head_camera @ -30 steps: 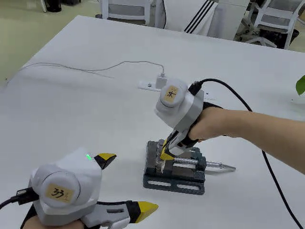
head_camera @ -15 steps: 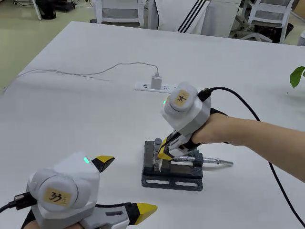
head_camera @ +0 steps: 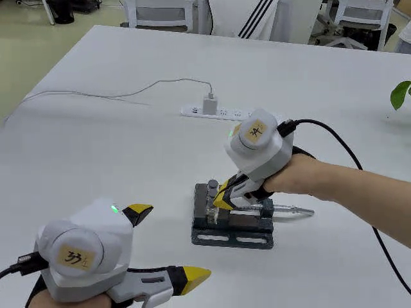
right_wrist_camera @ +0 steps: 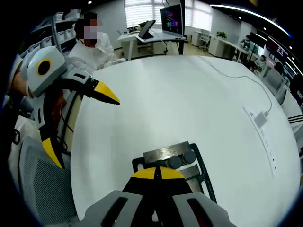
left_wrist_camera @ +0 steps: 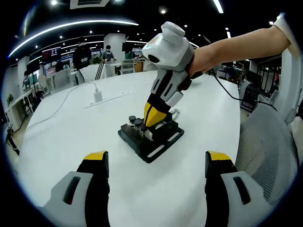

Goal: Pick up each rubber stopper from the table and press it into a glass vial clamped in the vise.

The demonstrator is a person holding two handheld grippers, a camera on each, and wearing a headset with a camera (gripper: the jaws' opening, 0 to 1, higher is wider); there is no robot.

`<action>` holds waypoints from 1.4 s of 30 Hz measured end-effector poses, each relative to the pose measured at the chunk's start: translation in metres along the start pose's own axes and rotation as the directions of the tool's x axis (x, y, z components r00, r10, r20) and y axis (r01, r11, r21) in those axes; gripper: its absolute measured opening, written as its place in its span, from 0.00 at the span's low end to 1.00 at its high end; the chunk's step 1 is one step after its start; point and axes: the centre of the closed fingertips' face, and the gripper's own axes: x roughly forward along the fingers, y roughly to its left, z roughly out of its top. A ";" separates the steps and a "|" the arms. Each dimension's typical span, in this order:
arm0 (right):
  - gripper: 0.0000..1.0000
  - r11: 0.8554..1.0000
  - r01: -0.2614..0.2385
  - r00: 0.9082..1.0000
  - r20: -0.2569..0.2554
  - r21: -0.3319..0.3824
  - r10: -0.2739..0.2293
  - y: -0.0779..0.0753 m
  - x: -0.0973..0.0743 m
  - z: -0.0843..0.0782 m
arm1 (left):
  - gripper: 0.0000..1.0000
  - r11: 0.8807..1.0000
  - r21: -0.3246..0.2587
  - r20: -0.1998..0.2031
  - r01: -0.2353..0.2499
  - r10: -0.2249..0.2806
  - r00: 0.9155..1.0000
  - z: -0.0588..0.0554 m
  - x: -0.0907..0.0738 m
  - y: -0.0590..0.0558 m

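Tan sticker [head_camera: 77, 258] atop left gripper [head_camera: 168, 244], near left: handwritten "33", trailing mark unclear. Second tan sticker [head_camera: 255, 131] atop right gripper [head_camera: 218, 204]: handwritten mark, illegible.

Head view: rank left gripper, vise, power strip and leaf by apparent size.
1. left gripper, though it is nearest the camera, which inflates it
2. vise
3. power strip, long but thin
4. leaf, cut off by the frame edge, so its rank is unsure

White table [head_camera: 96, 147], dark grey vise [head_camera: 247, 224], yellow-tipped white left claw [head_camera: 168, 244], yellow-tipped right claw [head_camera: 219, 204], black cable [head_camera: 334, 138].
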 end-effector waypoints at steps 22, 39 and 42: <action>0.49 0.991 0.061 0.987 0.142 0.118 -0.078 0.017 -0.038 -0.050 | 0.83 1.000 0.022 -0.011 0.016 -0.016 1.000 -0.002 0.001 0.002; 0.87 0.950 0.144 0.958 0.203 0.276 -0.204 0.039 -0.066 -0.107 | 0.86 0.999 0.028 -0.016 0.031 -0.031 0.999 -0.008 -0.001 0.002; 0.91 0.943 0.160 0.957 0.190 0.291 -0.221 0.041 -0.069 -0.117 | 0.86 0.999 0.027 -0.015 0.032 -0.031 0.999 -0.009 -0.002 0.002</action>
